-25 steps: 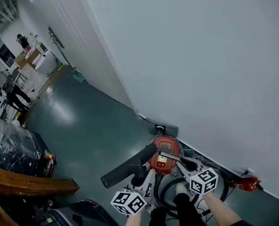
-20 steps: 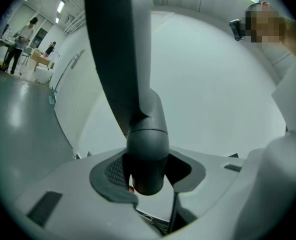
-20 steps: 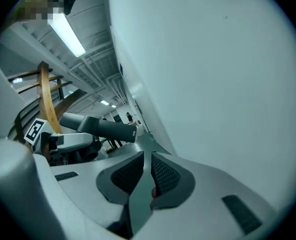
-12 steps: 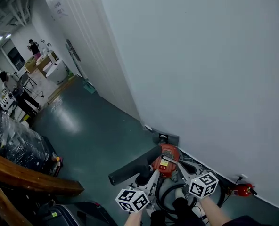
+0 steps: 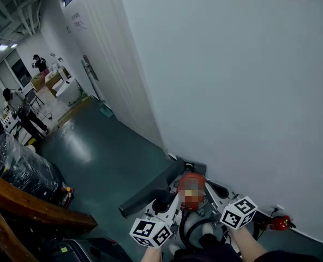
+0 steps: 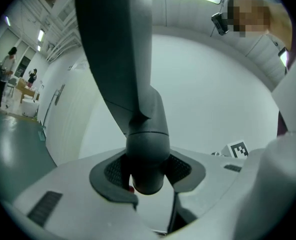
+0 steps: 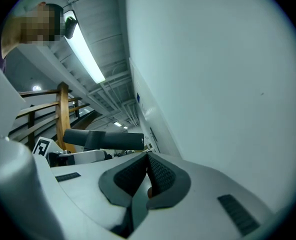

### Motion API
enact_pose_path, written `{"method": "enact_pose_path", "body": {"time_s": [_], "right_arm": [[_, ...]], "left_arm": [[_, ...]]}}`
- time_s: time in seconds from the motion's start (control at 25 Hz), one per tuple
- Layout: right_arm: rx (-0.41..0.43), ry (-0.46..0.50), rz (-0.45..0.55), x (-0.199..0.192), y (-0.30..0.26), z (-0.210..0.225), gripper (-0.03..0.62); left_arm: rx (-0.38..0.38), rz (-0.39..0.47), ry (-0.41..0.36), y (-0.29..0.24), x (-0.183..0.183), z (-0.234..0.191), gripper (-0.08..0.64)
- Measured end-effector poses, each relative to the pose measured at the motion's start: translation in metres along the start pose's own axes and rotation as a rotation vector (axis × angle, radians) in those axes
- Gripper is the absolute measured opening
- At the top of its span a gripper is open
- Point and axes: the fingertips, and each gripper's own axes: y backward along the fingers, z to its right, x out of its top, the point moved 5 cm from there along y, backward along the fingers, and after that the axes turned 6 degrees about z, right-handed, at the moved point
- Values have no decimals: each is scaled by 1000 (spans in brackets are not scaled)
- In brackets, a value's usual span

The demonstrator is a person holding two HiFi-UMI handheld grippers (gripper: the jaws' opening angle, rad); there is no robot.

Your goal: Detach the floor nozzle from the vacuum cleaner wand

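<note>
The floor nozzle (image 5: 145,192) is a long dark grey bar held off the floor, in front of the red vacuum body (image 5: 191,185). My left gripper (image 5: 164,207) is shut on the nozzle's round neck (image 6: 147,154), and the nozzle head (image 6: 113,44) rises above the jaws. My right gripper (image 5: 215,194) hangs beside it, to the right of the red body. Its jaws (image 7: 147,176) are pressed together with nothing between them. From the right gripper view the nozzle (image 7: 105,139) lies level to the left. A black hose (image 5: 191,228) loops below the vacuum.
A white wall (image 5: 232,91) runs close along the right. A red fire extinguisher (image 5: 279,222) lies at its foot. A plastic-wrapped pallet (image 5: 17,171) and a wooden rail (image 5: 36,209) stand at left. People (image 5: 17,105) stand far down the green floor (image 5: 101,152).
Both grippers have risen, and the nozzle has come up with the left one. The head view has tilted upward, so more wall shows.
</note>
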Motion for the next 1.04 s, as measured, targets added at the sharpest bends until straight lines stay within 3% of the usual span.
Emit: {"method": "enact_pose_path", "body": {"time_s": [0.36,0.6,1.04], "right_arm": [[50,82,89,27,-7,-30,17],[63,130,101,25,-16,-49,17],[41,130,113,18,-16,-46,17]], "left_arm": [[-3,55,-81,10,25,4,167],[8,74,-73,19,36,-8,167],[-14,53,-63,15,27,-12,169]]}}
